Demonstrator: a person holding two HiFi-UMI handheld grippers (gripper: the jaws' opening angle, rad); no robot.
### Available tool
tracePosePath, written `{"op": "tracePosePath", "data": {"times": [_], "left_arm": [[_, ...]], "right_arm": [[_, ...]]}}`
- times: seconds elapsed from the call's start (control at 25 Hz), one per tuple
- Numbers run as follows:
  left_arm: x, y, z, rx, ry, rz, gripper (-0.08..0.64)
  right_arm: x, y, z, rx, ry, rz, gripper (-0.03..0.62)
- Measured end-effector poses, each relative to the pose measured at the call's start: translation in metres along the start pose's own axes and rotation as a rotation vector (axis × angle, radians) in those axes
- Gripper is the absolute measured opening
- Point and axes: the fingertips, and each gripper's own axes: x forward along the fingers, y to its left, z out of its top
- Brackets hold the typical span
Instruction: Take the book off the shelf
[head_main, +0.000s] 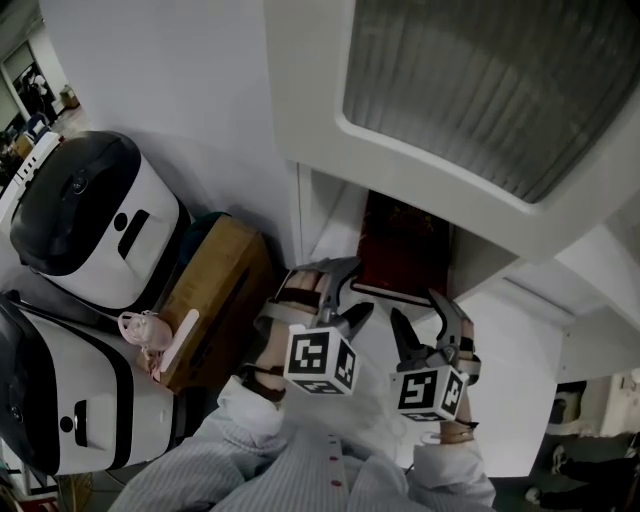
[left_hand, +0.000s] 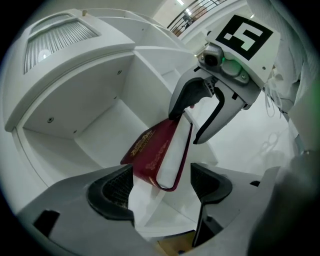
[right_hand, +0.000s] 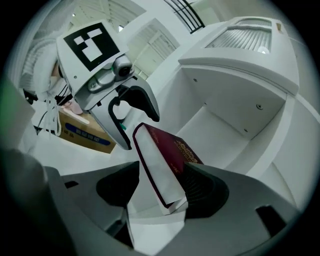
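Observation:
A dark red book (head_main: 400, 250) with gold print lies in the open compartment of the white shelf unit (head_main: 320, 120). In the left gripper view the book (left_hand: 160, 155) tilts between the pads of my left gripper (left_hand: 162, 187); the left pad is close to its cover and the right pad stands clear. In the right gripper view the book (right_hand: 165, 160) sits between the pads of my right gripper (right_hand: 160, 192), leaning by the right pad. Both grippers (head_main: 355, 290) (head_main: 418, 310) are open at the book's near end, side by side.
Two white rounded machines with dark lids (head_main: 90, 220) (head_main: 60, 400) stand at the left. A brown cardboard box (head_main: 215, 290) with a pink object (head_main: 150, 335) on it sits beside the shelf. The shelf's ribbed top panel (head_main: 480, 90) overhangs the compartment.

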Motion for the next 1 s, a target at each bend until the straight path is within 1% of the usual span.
{"op": "tracePosePath", "data": {"times": [0.24, 0.36, 0.56, 0.8, 1.0], "left_arm": [[0.015, 0.003, -0.007, 0.097, 0.037, 0.012, 0.368], [0.023, 0.003, -0.011, 0.133, 0.049, 0.013, 0.376], [0.033, 0.002, -0.013, 0.191, 0.064, 0.005, 0.390], [0.044, 0.005, -0.013, 0.253, 0.078, 0.013, 0.396], [0.049, 0.005, -0.012, 0.284, 0.084, 0.018, 0.394]], "right_arm": [[0.009, 0.005, -0.004, -0.226, 0.068, -0.036, 0.243], [0.015, 0.007, -0.005, -0.309, 0.084, -0.049, 0.250], [0.025, 0.008, -0.002, -0.418, 0.097, -0.071, 0.253], [0.039, 0.010, -0.003, -0.490, 0.140, -0.091, 0.253], [0.045, 0.007, -0.004, -0.501, 0.173, -0.119, 0.253]]}}
